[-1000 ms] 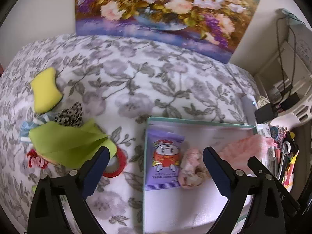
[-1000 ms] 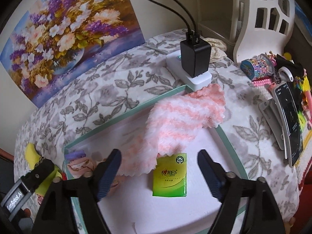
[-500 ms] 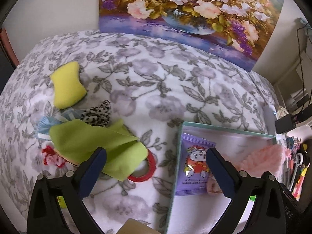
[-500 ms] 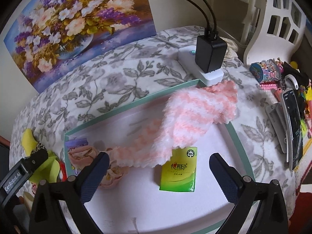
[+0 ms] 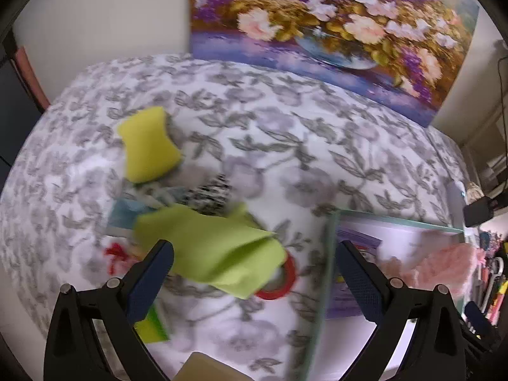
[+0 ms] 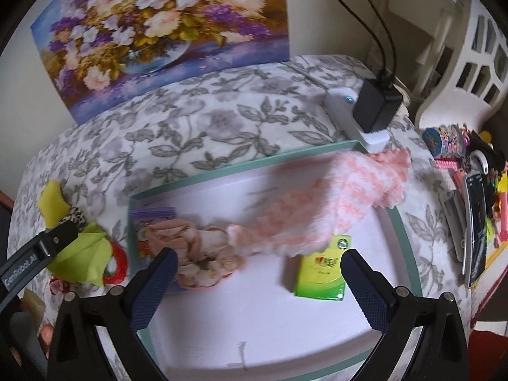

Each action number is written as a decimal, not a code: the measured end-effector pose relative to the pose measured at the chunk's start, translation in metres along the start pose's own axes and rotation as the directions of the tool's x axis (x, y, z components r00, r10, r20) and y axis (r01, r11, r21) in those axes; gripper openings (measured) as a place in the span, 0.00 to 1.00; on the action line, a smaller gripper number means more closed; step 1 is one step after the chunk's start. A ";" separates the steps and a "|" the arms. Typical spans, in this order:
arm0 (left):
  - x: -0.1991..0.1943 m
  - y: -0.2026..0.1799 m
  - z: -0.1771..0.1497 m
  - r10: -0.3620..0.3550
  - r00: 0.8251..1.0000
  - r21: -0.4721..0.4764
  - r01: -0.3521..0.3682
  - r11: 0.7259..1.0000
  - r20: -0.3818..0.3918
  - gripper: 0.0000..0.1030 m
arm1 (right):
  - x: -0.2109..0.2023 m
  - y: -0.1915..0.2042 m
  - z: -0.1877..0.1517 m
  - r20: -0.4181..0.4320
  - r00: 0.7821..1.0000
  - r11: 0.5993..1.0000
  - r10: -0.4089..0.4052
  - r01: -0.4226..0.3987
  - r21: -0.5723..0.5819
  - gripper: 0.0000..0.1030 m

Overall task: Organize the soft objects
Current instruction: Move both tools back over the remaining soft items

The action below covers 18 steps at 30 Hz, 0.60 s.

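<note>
Two grippers, both spread wide and holding nothing, hang over the floral-print tabletop (image 5: 285, 146) as I work the rig. My left gripper (image 5: 254, 273) hovers above a loose pile outside the tray: a lime-green cloth (image 5: 209, 250) lying over a red ring (image 5: 279, 285), with a leopard-print scrunchie (image 5: 212, 190) and a pale blue item (image 5: 127, 212) just behind it, and a yellow sponge (image 5: 147, 146) farther back. A small red ornament (image 5: 116, 254) sits at the pile's left edge; the view is blurred, so finer detail is lost. My right gripper (image 6: 258, 279) hangs over the teal-rimmed white tray (image 6: 241, 168). Inside it lie a fluffy pink-and-white cloth (image 6: 333, 203) whose far corner drapes over the rim, a peach scrunchie (image 6: 203, 254) resting partly on a purple packet (image 6: 152, 216) in the left corner, and a green tissue pack (image 6: 320, 273) just beside the cloth's near edge. A flower painting (image 6: 158, 31) leans against the wall behind; a black charger (image 6: 377, 108) sits on a white power strip (image 6: 346, 111) at the tray's far right corner.
</note>
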<state>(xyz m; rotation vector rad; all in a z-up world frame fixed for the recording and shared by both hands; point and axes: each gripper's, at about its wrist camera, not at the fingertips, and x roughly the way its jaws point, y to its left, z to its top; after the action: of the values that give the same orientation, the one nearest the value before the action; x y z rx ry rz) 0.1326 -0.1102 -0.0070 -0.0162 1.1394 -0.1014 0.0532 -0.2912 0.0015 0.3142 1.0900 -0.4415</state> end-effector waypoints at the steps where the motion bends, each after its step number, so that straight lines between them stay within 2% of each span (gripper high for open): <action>1: -0.002 0.004 0.001 0.015 1.000 0.000 -0.015 1.000 0.005 0.98 | -0.004 0.005 0.000 0.002 1.000 1.000 0.004 -0.004 -0.005 1.00; 5: -0.013 0.020 0.005 0.057 0.998 -0.004 -0.057 0.998 0.033 0.98 | -0.017 0.026 -0.002 0.011 1.000 0.999 0.029 -0.028 -0.031 1.00; 10: -0.029 0.044 0.010 0.008 0.999 -0.030 -0.007 1.000 0.044 0.99 | -0.035 0.063 -0.007 0.032 0.998 0.992 0.057 -0.053 -0.114 1.00; 18: -0.059 0.093 0.012 0.042 0.992 -0.122 -0.027 0.992 0.118 0.99 | -0.051 0.117 -0.018 0.032 0.989 0.971 0.144 -0.136 -0.195 1.00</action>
<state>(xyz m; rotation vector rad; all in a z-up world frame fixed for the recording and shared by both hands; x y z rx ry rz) 0.1258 -0.0126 0.0451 -0.1089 1.0239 -0.0005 0.0768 -0.1713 0.0432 0.2075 1.0494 -0.2143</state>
